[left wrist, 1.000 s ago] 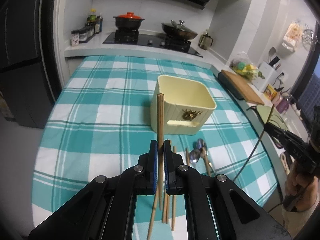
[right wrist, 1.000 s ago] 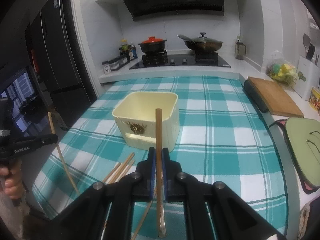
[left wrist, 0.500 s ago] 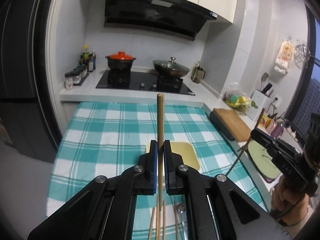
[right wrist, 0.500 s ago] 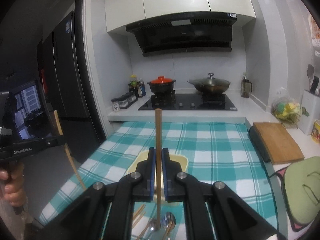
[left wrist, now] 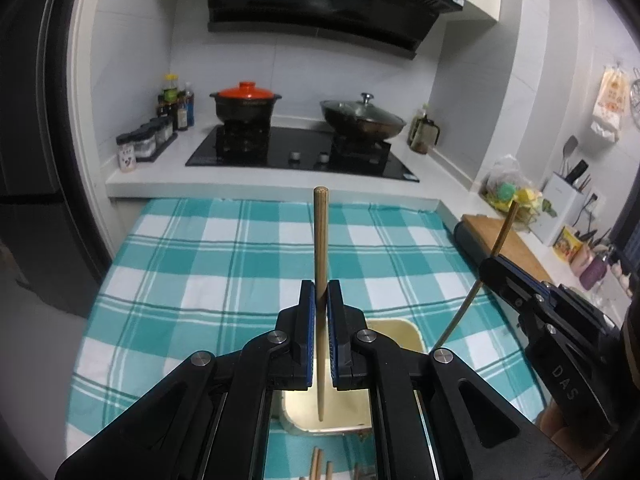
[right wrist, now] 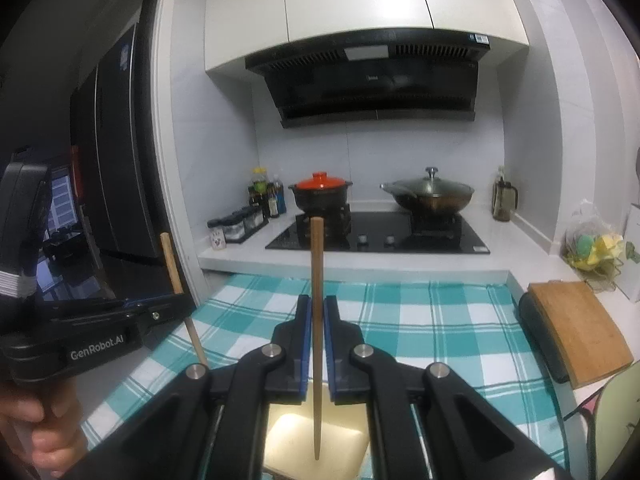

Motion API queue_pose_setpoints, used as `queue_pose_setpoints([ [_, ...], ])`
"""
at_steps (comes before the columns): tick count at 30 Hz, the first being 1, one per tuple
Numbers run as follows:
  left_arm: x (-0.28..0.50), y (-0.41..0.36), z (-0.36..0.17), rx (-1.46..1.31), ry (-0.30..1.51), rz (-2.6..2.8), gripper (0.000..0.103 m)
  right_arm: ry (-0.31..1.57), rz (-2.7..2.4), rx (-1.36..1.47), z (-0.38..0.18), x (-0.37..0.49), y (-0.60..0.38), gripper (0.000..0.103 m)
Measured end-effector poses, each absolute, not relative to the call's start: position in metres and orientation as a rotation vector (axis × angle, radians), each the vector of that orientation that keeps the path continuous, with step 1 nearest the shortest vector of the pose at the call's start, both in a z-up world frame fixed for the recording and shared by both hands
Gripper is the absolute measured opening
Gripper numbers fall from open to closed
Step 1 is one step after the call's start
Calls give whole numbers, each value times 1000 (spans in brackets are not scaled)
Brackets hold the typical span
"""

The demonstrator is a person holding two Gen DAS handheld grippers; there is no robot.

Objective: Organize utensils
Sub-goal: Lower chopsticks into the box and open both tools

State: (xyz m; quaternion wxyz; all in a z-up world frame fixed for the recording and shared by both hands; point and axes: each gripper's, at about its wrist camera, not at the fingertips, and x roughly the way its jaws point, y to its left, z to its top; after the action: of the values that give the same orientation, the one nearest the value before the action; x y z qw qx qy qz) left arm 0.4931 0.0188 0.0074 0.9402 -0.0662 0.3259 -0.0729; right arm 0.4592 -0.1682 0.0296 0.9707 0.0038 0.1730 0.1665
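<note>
In the left wrist view my left gripper (left wrist: pixel 320 292) is shut on a wooden chopstick (left wrist: pixel 320 240), held upright with its thin tip hanging over the open top of the cream container (left wrist: pixel 400 328). My right gripper (right wrist: pixel 317 308) is shut on a second chopstick (right wrist: pixel 317 260), whose point also hangs above the container (right wrist: pixel 348 440). Each view shows the other tool: the right gripper (left wrist: pixel 492 268) at the right edge, the left gripper (right wrist: pixel 176 304) at the left. Loose chopsticks (left wrist: pixel 318 464) lie on the cloth in front of the container.
The teal checked tablecloth (left wrist: pixel 200 272) stretches ahead to a white counter with a black hob (left wrist: pixel 300 152), a red-lidded pot (left wrist: pixel 246 100) and a lidded wok (left wrist: pixel 362 116). Spice jars (left wrist: pixel 146 142) stand at the left. A wooden cutting board (right wrist: pixel 580 328) lies on the right.
Both grippers have risen and moved forward with their chopsticks. The container has slid from mid-frame to just under the fingers, and the loose utensils on the cloth have almost left view.
</note>
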Motion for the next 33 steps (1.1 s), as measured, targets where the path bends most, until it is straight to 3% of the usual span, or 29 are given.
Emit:
queue_pose_setpoints([
  [10,520,27,-50,-144,801,-107,4,620,267,70,-39,508,-177,6],
  [19,517,35,-61,-162,853,-89,10,735,223,119,-67,519,-185,10],
  [22,493,42,-49,-135,820,-95,27,727,219,121,-59,509,-192,12],
  [24,465,49,-44,-119,785,-122,34,707,229,117,-51,497,-197,28],
  [28,390,62,-50,-101,759,-158,67,686,252,89,-45,454,-213,30],
  [33,299,65,-86,-62,745,-135,83,648,277,-20,-64,371,-228,30],
])
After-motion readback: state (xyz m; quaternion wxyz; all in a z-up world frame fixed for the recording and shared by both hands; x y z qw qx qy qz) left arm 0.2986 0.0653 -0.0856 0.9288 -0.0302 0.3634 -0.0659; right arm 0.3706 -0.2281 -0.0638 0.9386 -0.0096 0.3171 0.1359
